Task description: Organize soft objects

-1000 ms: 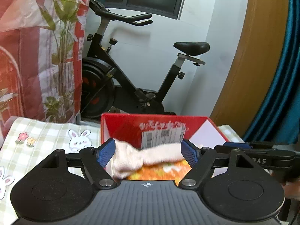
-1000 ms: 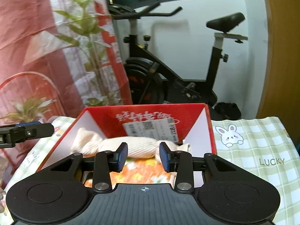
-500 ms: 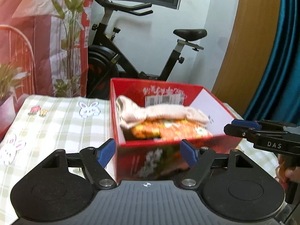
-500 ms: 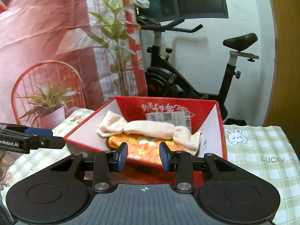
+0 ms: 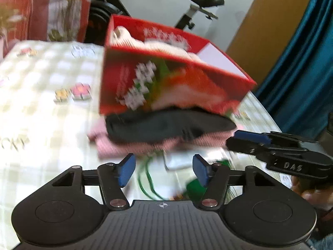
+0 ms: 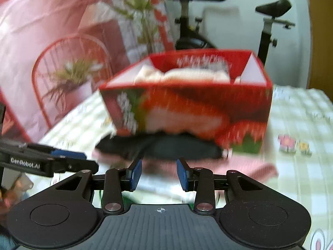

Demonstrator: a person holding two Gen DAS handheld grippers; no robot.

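A red cardboard box (image 5: 172,77) stands on the checked tablecloth and also shows in the right wrist view (image 6: 187,108). A cream knitted cloth (image 6: 181,76) lies inside it, seen also from the left (image 5: 124,34). In front of the box lie a black garment (image 5: 166,127) (image 6: 170,145) on top of a pink one (image 5: 133,148) (image 6: 249,166). My left gripper (image 5: 163,171) is open and empty, just short of the garments. My right gripper (image 6: 159,174) is open and empty, close to the black garment. Both views are blurred.
The checked tablecloth (image 5: 41,95) covers the table. A green and white item (image 5: 187,179) lies near my left fingers. An exercise bike (image 6: 270,20) and a pink floral curtain (image 6: 62,31) stand behind the table. The right gripper shows in the left view (image 5: 270,145).
Both grippers have pulled back and down from the box. The box's front face and the black and pink garments before it have come into view. The left jaws have narrowed.
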